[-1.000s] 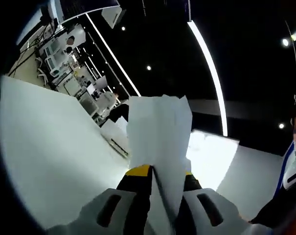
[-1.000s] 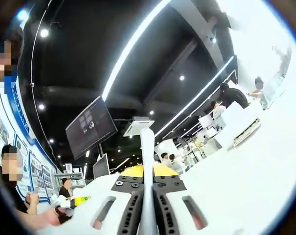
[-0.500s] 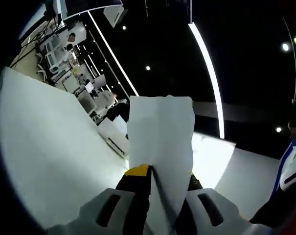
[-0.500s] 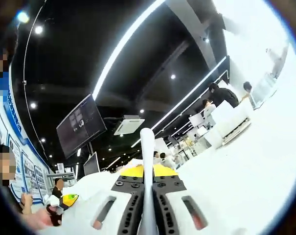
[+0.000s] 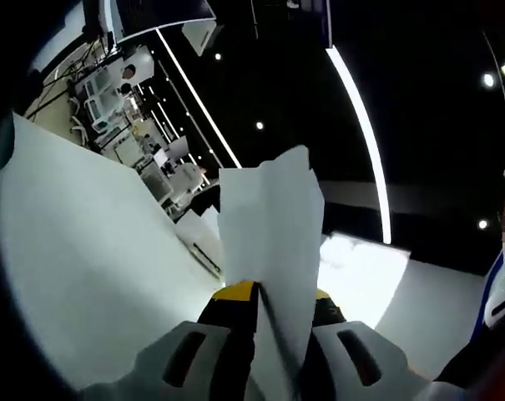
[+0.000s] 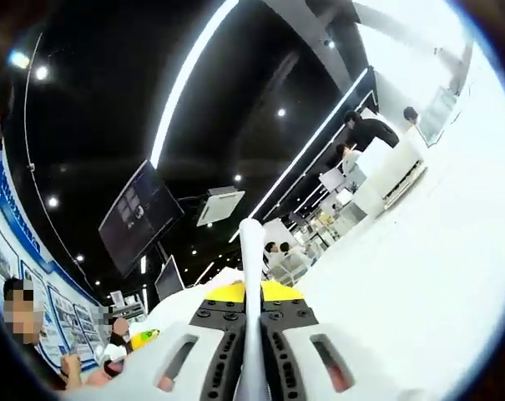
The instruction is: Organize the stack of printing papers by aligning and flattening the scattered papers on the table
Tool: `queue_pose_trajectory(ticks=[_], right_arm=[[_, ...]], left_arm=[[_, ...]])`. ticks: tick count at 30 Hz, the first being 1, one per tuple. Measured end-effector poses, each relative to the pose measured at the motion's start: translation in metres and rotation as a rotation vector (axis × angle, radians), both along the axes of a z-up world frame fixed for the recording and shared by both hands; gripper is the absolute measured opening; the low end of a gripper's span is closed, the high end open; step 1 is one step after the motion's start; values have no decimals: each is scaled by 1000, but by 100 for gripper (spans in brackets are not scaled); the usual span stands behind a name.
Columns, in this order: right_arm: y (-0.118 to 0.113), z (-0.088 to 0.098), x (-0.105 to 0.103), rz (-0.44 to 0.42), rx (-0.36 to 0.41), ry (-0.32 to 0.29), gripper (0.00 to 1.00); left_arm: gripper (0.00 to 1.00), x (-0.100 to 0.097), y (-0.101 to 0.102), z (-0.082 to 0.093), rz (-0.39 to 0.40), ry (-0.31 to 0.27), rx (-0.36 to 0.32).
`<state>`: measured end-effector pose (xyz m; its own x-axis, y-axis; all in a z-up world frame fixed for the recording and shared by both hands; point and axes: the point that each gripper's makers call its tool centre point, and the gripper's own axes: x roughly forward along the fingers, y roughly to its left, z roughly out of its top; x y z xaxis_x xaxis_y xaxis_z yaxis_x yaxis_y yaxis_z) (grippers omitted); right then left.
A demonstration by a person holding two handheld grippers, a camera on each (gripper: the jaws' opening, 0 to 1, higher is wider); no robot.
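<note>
Left gripper view: the left gripper (image 5: 269, 302) is clenched on the papers (image 5: 269, 225), which rise from between its jaws toward 12 o'clock.
Paper edge on the left: the sheets fan a little and the top corner is peaked, so the bundle looks not yet squared.
Right gripper view: the right gripper (image 6: 252, 313) is clamped on the same bundle, seen edge-on as a thin white strip (image 6: 251, 251) running to 12 o'clock.
Why held this way: one grip on each side keeps the sheets upright and taut, probably so that their edges can be tapped level on the table.
Table, left gripper view: the white table (image 5: 85, 276) spreads from 7 to 10 o'clock, tilted because the hand is rolled.
Table, right gripper view: the table surface (image 6: 419, 276) lies from 2 to 5 o'clock.
Surroundings: a dark ceiling with strip lights (image 5: 361, 125), a hanging screen (image 6: 139, 219) at 10 o'clock, and people (image 6: 365, 129) at far desks around 1 o'clock.
</note>
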<state>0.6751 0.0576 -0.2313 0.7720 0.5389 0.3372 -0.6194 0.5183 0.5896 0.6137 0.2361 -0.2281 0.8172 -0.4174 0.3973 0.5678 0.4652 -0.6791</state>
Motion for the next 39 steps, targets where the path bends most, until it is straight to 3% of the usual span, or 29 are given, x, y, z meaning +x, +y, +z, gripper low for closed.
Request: queue_pose_trajectory(ticks=[6, 16, 27, 35, 39], right_arm=[[6, -7, -6, 14, 31, 68, 0], [17, -11, -12, 49, 71, 119, 0], [4, -13, -10, 63, 238, 211, 0], [33, -26, -28, 136, 167, 235, 0], [31, -29, -27, 139, 152, 235, 0]], left_arm=[[16, 1, 7, 2, 45, -5, -6], [16, 3, 10, 2, 75, -6, -2], [16, 5, 13, 6, 100, -23, -12], [16, 7, 10, 9, 119, -33, -13], [6, 7, 12, 11, 136, -48, 8]])
